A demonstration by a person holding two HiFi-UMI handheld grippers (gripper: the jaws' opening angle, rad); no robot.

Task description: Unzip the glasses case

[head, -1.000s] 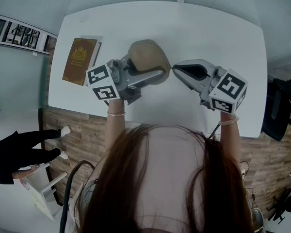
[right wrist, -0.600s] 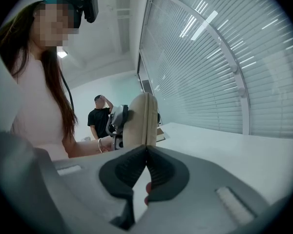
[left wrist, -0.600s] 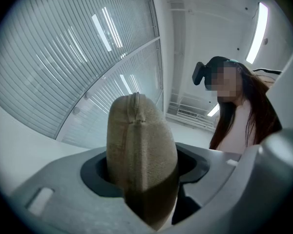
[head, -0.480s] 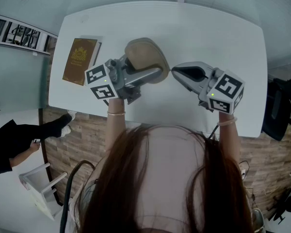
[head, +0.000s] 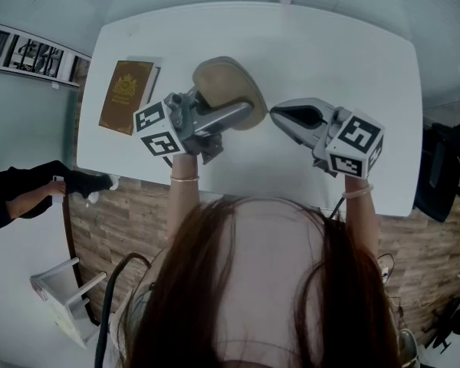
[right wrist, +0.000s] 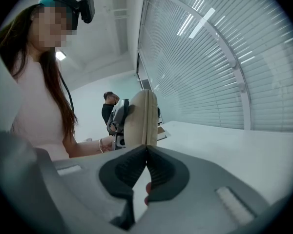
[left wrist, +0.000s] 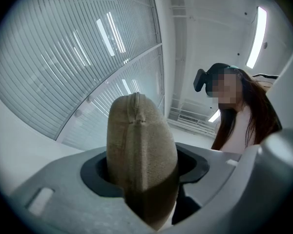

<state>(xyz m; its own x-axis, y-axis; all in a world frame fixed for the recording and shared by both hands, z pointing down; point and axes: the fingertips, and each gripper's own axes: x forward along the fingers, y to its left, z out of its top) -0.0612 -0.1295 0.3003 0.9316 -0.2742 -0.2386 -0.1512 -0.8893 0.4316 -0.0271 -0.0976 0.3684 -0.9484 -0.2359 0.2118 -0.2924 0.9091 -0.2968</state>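
A tan fabric glasses case [head: 222, 83] hangs above the white table [head: 330, 44], and my left gripper [head: 242, 115] is shut across its near side. In the left gripper view the case [left wrist: 139, 150] stands on edge between the jaws, zipper seam facing the camera. My right gripper [head: 271, 111] is shut with its tips at the case's right end. In the right gripper view the jaws [right wrist: 146, 149] meet at the seam of the case [right wrist: 141, 116], and a small reddish piece that looks like the zipper pull shows just behind the pads.
A brown book [head: 126, 96] with a gold emblem lies near the table's left edge. A person in black [head: 23, 194] reaches in at the far left, over the floor. A white stool [head: 61, 297] stands at the lower left.
The left gripper and the case have shifted slightly up and left, while the right gripper's tips stayed almost in place. The person in black at the left has moved.
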